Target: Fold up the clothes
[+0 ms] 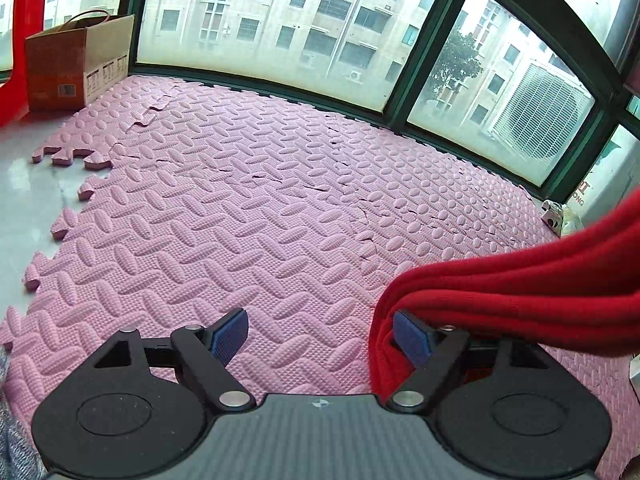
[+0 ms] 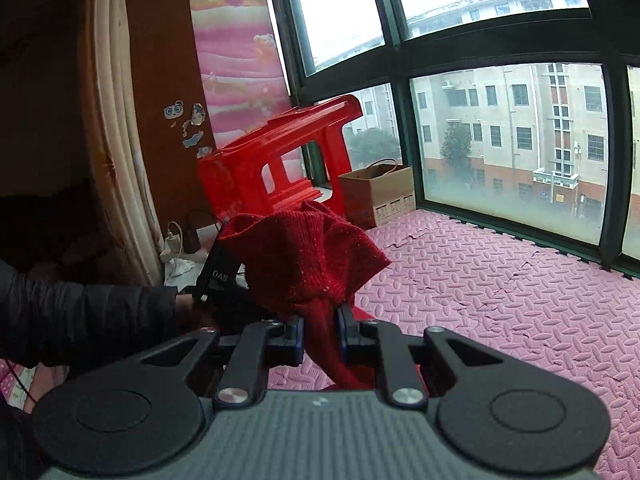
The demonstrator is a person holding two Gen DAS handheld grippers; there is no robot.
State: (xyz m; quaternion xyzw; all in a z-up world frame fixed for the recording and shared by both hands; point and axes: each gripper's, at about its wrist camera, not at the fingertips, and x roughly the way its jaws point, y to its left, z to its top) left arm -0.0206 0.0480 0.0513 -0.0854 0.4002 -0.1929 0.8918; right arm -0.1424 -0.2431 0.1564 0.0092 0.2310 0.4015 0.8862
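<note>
The right gripper (image 2: 320, 334) pinches a bunch of the red sweater (image 2: 316, 256) w/ its blue pads pressed tight on the knit, prob. so the cloth can be lifted off the pink foam mat (image 2: 500, 304) w/o slipping. The sweater is up in the air, puffed above the pads and hanging below them. The left gripper (image 1: 320, 338) is spread wide w/ nothing between its pads; the sweater only drapes over its right finger (image 1: 412, 338), so it looks ready to grab an edge. The mat has lots of bare room in the middle for laying the sweater flat. Its left edge is jagged, w/ grey floor (image 1: 28, 196) past it. The window frame (image 1: 404, 92) shuts the far side, and a cardboard box (image 1: 80, 64) and red stool (image 2: 280, 160) sit in the corner.
</note>
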